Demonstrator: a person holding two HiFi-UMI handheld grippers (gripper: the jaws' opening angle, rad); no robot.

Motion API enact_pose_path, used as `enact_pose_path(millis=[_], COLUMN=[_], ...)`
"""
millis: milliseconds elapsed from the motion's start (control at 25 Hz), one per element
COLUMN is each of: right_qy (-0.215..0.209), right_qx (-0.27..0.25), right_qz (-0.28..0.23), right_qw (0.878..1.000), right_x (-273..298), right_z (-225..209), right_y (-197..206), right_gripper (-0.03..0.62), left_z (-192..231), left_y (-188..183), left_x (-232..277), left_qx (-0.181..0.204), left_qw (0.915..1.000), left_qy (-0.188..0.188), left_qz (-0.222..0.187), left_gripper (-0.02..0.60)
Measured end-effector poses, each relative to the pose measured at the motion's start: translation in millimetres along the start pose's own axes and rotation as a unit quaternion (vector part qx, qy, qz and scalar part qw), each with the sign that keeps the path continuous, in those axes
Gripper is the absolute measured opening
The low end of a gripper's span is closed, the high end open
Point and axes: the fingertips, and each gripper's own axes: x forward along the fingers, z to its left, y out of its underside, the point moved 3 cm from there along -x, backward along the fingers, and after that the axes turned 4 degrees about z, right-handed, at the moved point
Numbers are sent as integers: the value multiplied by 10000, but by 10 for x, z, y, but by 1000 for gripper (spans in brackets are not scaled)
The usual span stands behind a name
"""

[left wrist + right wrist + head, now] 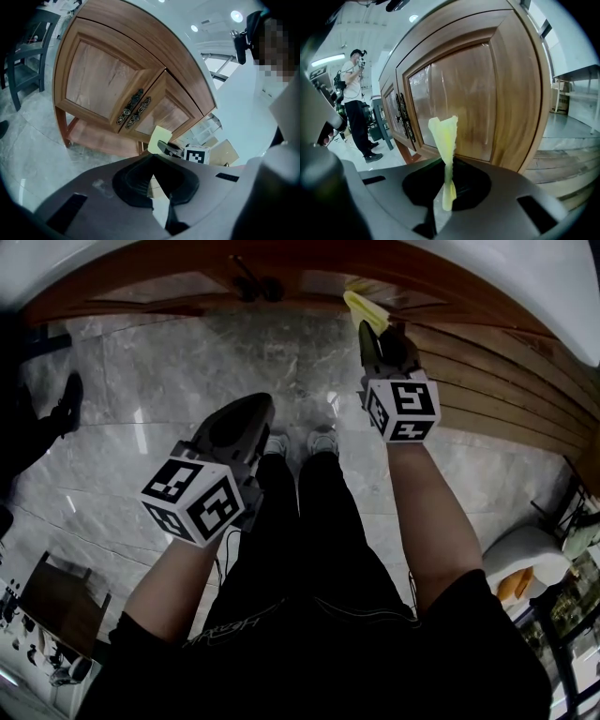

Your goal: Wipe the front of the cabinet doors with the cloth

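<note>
The wooden cabinet (187, 292) (103, 79) has two panelled doors with dark ornate handles (133, 108) (253, 282) at the centre. My right gripper (367, 329) (447, 164) is shut on a yellow cloth (444, 136) (361, 307) (158, 139) that stands up from the jaws, close in front of the right door's panel (464, 98). Whether the cloth touches the wood I cannot tell. My left gripper (251, 409) (153, 174) hangs lower and to the left, away from the doors, with its jaws closed and nothing between them.
Grey marble floor (169, 362) lies in front of the cabinet. A slatted wooden wall (497, 390) runs to the right. A person in black (356, 103) stands further off by dark chairs (28, 61). A shoe (67, 399) shows at the left.
</note>
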Motion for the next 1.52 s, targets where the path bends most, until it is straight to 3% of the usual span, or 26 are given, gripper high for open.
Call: enact_pose_path(millis=[520,1000,1160,1360,1520], right_qy=[485,601,202,-883,-1785], right_qx=[249,450,348,713,180], right_qz=[-31,-5,-83,117,234], right_qw=[9985,9972,9992,9935,9835], right_x=[-385,-872,-1202,-1751,-2275], right_z=[-622,-1064,-1018,-609,-131], right_y=[175,333,190,-152,-582], right_gripper=[41,41,41,41,41], left_z=[-364,-828,-1002,-1264,-1609], left_y=[95,209,177,100,-87], left_x=[257,499,454,206,-111], left_qx=[208,259,326,440,848], left_qw=[9996,9993,9993,9989,9958], left_qy=[104,189,175,182,339], left_qz=[177,180,16,-25,-26], left_gripper=[6,6,6,6,6])
